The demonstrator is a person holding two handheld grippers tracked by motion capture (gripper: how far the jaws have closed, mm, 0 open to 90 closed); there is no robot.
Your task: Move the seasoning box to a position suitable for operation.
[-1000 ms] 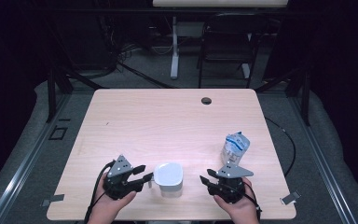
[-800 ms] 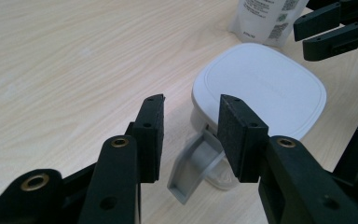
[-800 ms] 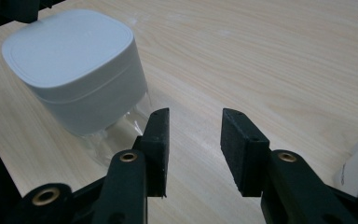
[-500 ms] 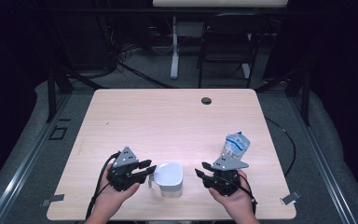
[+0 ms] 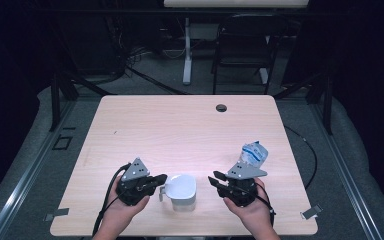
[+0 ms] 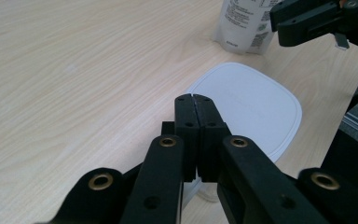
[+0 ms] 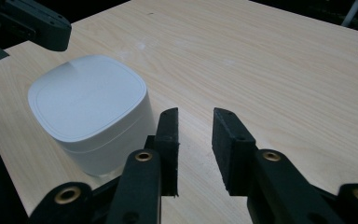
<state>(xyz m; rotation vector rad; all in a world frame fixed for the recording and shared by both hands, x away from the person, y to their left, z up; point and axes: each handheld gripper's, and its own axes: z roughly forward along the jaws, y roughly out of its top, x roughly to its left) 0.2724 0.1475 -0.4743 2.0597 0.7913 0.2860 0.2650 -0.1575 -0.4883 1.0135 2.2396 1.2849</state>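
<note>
Two grippers are in my hands, both low over the near edge of the wooden table [image 5: 180, 125]. My left gripper [image 5: 159, 181] has its jaws pressed together with no gap between them in the left gripper view; its tip sits just at the left side of the white container [image 5: 182, 190], above a small tab or handle there, though I cannot tell whether anything is caught between the jaws. My right gripper [image 5: 213, 179] has its jaws parted by a moderate gap and holds nothing; bare tabletop shows between them in the right gripper view. It points toward the container's right side, near but apart from it. The container is a rounded-square white box with its lid on, standing between the two grippers near the table's front edge. A crumpled white and blue pouch [image 5: 254, 154] stands upright just beyond my right gripper. A dark round hole [image 5: 221, 107] lies near the table's far edge.
</note>
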